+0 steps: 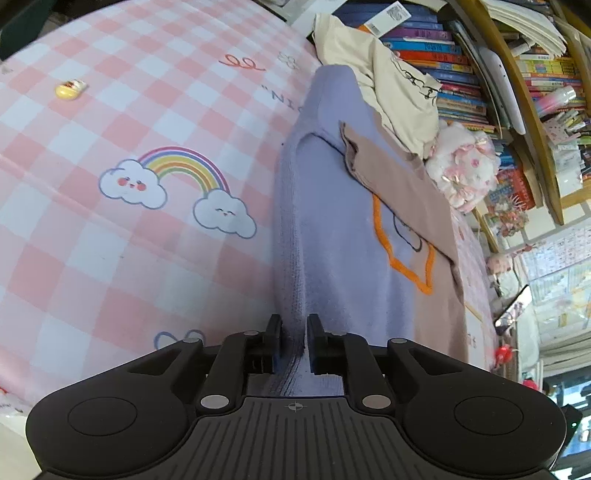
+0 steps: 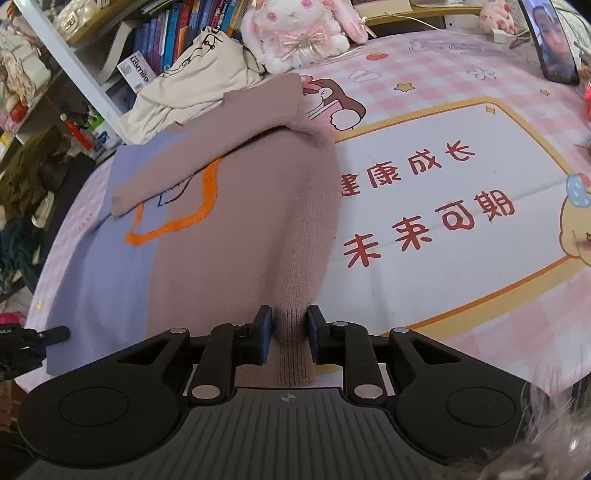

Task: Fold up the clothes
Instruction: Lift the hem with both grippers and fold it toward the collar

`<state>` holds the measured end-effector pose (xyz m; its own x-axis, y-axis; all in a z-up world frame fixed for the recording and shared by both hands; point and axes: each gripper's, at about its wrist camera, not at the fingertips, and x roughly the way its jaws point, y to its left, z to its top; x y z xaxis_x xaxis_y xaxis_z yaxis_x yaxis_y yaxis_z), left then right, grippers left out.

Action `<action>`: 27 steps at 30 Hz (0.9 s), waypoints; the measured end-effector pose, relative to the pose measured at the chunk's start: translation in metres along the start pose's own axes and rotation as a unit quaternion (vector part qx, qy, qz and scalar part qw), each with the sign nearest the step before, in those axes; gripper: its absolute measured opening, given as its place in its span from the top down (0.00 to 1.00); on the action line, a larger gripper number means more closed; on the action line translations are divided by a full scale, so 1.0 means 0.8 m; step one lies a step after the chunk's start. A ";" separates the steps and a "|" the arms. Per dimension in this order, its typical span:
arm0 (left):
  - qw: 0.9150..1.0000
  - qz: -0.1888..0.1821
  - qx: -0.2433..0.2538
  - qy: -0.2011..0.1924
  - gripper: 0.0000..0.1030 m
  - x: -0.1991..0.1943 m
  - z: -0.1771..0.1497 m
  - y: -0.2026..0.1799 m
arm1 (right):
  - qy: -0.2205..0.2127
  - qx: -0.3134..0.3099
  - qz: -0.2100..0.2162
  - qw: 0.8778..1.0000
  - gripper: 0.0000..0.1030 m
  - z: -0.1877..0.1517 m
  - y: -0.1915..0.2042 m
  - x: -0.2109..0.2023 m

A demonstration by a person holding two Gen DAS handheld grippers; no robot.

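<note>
The sweater [image 2: 221,229] lies flat on the bench [image 2: 461,295], one sleeve folded across it. The left claw [image 1: 294,332] pinches its lilac hem; the right claw [image 2: 289,325] pinches the mauve hem. Uneven lifting could skew the fold, or thick knit could slip free.

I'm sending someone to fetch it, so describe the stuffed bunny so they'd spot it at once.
Start at the pink checked table mat and go to its far edge, by the bookshelf. The stuffed bunny sits there beside a crumpled cream garment; it is the only fluffy white toy with pink eyes and ribbon bows.
</note>
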<state>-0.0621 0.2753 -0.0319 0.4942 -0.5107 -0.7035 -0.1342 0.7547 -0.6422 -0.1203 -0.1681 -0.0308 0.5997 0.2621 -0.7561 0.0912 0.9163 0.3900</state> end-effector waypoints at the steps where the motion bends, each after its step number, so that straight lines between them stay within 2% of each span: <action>1: 1.000 -0.005 -0.003 0.004 0.87 0.002 0.001 0.001 | 0.000 0.003 0.003 1.000 0.80 0.000 -0.001 0.000; 3: 1.000 -0.011 -0.009 0.009 0.87 0.004 0.002 0.002 | 0.000 0.007 0.007 1.000 0.80 0.001 -0.002 -0.001; 6: 1.000 -0.006 0.011 0.010 0.93 0.006 0.002 -0.002 | 0.006 0.000 0.004 1.000 0.89 0.004 -0.002 -0.001; 10: 1.000 -0.006 0.019 0.016 0.96 0.001 -0.002 0.000 | 0.018 0.001 0.007 1.000 0.90 0.003 -0.003 -0.003; 13: 0.999 -0.009 0.018 0.037 0.96 -0.012 -0.012 0.007 | 0.045 0.005 0.016 0.999 0.90 -0.001 -0.006 -0.013; 18: 0.997 -0.018 0.021 0.073 0.96 -0.045 -0.035 0.007 | 0.101 0.021 0.061 0.993 0.90 -0.017 -0.013 -0.044; 22: 0.996 -0.060 0.006 0.061 0.96 -0.050 -0.029 -0.004 | 0.107 0.044 0.094 0.989 0.90 -0.017 -0.011 -0.056; 27: 0.989 -0.143 -0.050 0.002 0.96 -0.052 0.005 -0.009 | 0.044 0.103 0.174 0.978 0.90 0.020 -0.010 -0.064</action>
<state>-0.0780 0.2927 0.0032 0.5205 -0.6987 -0.4908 -0.0738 0.5359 -0.8411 -0.1386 -0.1938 0.0132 0.5522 0.5812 -0.5977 0.0566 0.6891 0.7224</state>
